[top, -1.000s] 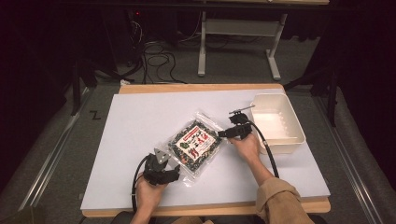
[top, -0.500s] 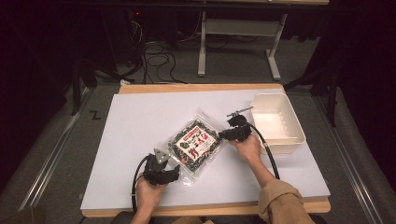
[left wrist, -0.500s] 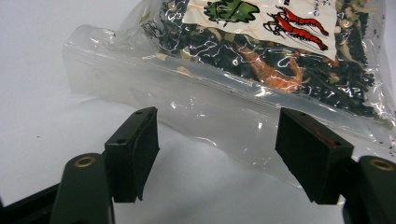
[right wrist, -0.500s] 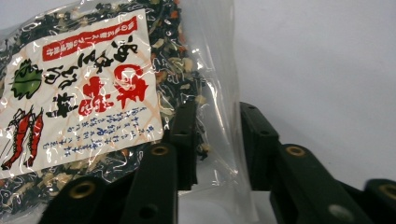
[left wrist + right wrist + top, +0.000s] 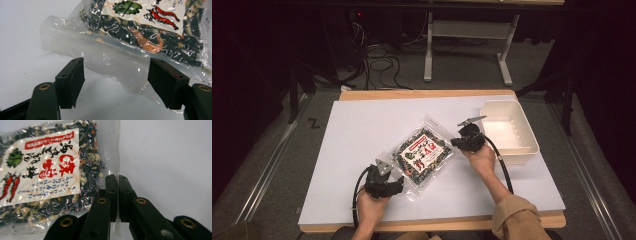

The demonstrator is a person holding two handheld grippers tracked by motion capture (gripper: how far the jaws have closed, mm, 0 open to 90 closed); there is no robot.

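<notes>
So the packet (image 5: 423, 156) is a clear plastic pouch stuffed with dark, almost black dried flakes, with bits of orange, pale beige and green mixed in. There's a white label on the front with a red banner across the top, big red characters, smaller black and blue print, a green leaf drawing and a couple of red chili-looking pictures. The plastic is shiny and crinkly, catching glare all over. The edges are a see-through sealed strip with nothing in it, easy to see in the left gripper view, where that empty band runs across in front of the contents.

It's lying flat on the white sheet covering the counter (image 5: 362, 130), turned diagonally, roughly mid-counter and nearer the person's side. A white plastic tub (image 5: 526, 136) sits off to its right, near the counter's right edge, not touching it.

The right tongs (image 5: 117, 185) have just been closing, and in the right gripper view the two jaws are pressed together on the thin clear edge strip of the packet, which shows sandwiched between them. In the high view they sit at the packet's upper right corner.

The left tongs (image 5: 116, 80) are spread wide, jaws either side of the packet's clear lower edge but not pinching it, with the counter showing between the pads and the plastic.
</notes>
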